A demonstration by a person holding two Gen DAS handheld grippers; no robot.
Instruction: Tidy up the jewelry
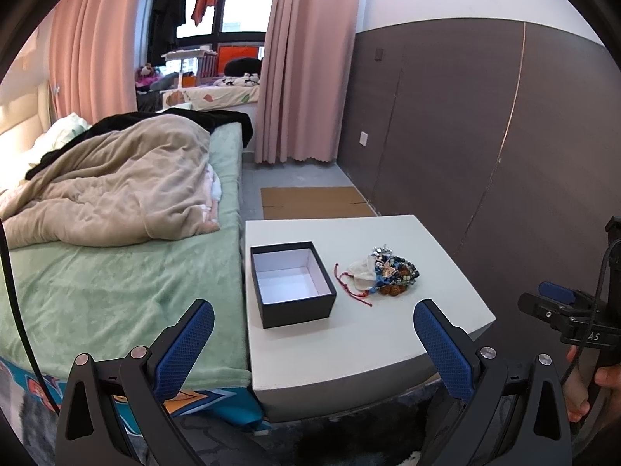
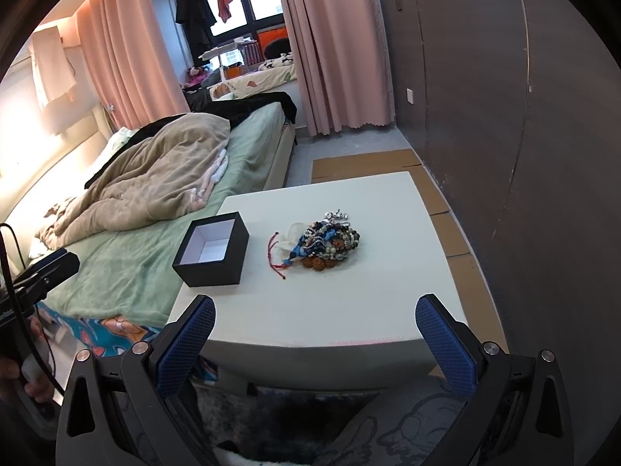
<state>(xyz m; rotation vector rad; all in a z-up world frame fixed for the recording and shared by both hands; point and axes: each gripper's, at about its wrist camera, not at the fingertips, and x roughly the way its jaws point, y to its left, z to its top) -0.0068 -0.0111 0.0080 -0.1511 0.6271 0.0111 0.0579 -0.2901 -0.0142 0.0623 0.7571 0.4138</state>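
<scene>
An open black box (image 1: pixel 291 285) with a white empty inside sits on the left part of a white table (image 1: pixel 388 334). It also shows in the right wrist view (image 2: pixel 211 250). A pile of bead bracelets and jewelry (image 1: pixel 388 273) with a red cord lies to its right, also in the right wrist view (image 2: pixel 326 242). My left gripper (image 1: pixel 314 334) is open and empty, short of the table's near edge. My right gripper (image 2: pixel 314 330) is open and empty, above the near edge. The right gripper appears at the left view's right edge (image 1: pixel 559 303).
A bed (image 1: pixel 116 272) with a green sheet and beige blanket (image 1: pixel 116 190) adjoins the table's left side. A dark panelled wall (image 1: pixel 485 136) runs along the right. Flat cardboard (image 1: pixel 314 202) lies on the floor behind the table. Pink curtains hang at the back.
</scene>
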